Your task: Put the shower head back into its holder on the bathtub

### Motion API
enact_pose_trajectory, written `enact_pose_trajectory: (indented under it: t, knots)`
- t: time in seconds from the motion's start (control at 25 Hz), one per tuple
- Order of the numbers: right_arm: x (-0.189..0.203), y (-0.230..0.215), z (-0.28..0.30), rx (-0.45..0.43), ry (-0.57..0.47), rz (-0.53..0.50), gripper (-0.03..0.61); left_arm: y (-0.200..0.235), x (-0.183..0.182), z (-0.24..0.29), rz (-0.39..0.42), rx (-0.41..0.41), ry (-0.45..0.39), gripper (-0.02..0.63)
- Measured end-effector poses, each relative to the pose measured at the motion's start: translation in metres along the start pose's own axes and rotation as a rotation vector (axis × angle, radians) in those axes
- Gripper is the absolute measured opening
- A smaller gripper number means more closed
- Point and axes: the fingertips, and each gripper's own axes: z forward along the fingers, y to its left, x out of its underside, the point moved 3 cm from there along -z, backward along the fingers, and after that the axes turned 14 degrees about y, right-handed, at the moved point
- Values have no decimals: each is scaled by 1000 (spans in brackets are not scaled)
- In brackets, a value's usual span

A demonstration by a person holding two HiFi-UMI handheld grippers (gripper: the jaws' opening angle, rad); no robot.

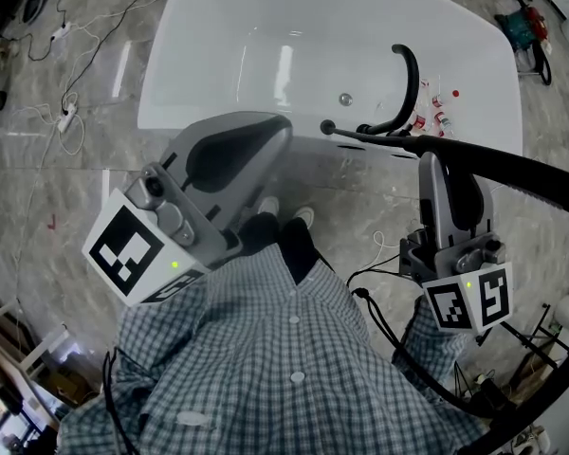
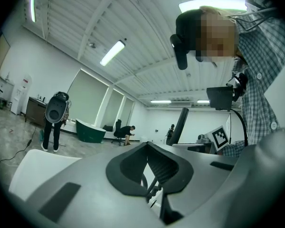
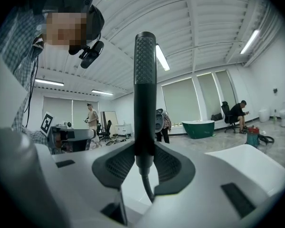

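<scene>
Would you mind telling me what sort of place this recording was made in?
Probably a big open lab or test hall, not a home bathroom: the white bathtub stands on a floor with trailing cables, a green tub sits across the room, and strip lights hang overhead.

Colours and patterns, bathtub station.

The bathtub (image 1: 218,45) is recorded as white; its curved faucet (image 1: 410,79) and the shower head (image 3: 145,94) are black, the handle finely stippled. The left gripper (image 2: 149,167) and right gripper (image 3: 145,163) are noted as pale grey with dark ribbed pads (image 3: 118,165), each bearing a marker cube (image 1: 125,249) of black squares on white. The shirt (image 1: 294,358) is checked blue-grey on white. The floor (image 1: 66,188) is marbled grey-beige. A distant tub (image 3: 198,128) is dark green.
</scene>
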Motion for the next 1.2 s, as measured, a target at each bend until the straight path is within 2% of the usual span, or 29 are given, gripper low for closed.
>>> enact_pose_trajectory:
  t: [1.2]
  knots:
    - [45, -9, 47, -32, 98, 32, 121, 19, 32, 17, -58, 2, 31, 8]
